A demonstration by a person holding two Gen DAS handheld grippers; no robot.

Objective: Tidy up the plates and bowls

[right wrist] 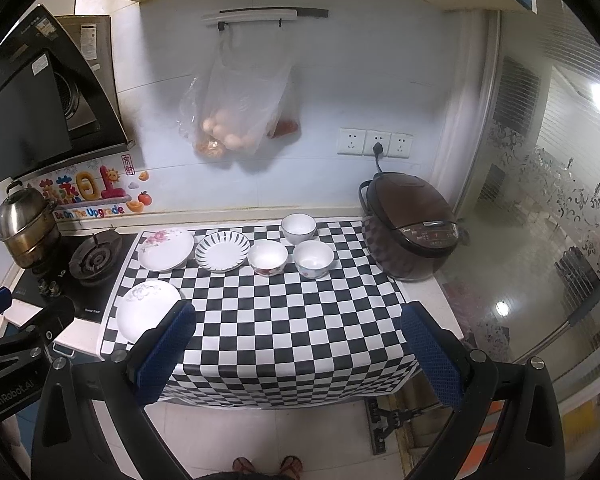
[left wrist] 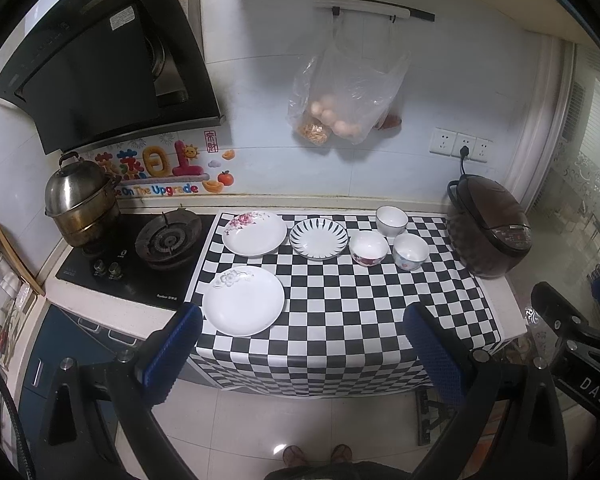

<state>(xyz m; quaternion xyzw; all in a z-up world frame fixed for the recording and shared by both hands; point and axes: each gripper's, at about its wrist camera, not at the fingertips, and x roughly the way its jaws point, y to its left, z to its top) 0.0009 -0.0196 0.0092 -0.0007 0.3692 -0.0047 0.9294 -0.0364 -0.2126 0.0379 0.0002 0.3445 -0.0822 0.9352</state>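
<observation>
Left claw point(left wrist: 304, 344) beside grey-flowered plate point(left wrist: 243, 301)

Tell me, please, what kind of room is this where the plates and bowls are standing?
Most likely a small home kitchen. A gas burner sits under a range hood, a rice cooker stands plugged in by the wall, and a bag of eggs hangs above the counter.

Both wrist views look from in front of the counter, above its front edge, facing the back wall, angled slightly down; standoff well back. Left view sits further left: gas hob point(left wrist: 156, 248) more central, rice cooker point(left wrist: 488, 232) at right. Right view shifted right: glass door point(right wrist: 560, 240) fills its right side. Shared: checkered mat point(left wrist: 340, 300) point(right wrist: 280, 320), dishes, wall sockets point(left wrist: 462, 145) point(right wrist: 376, 142), hanging bag point(left wrist: 348, 96) point(right wrist: 240, 108).
</observation>
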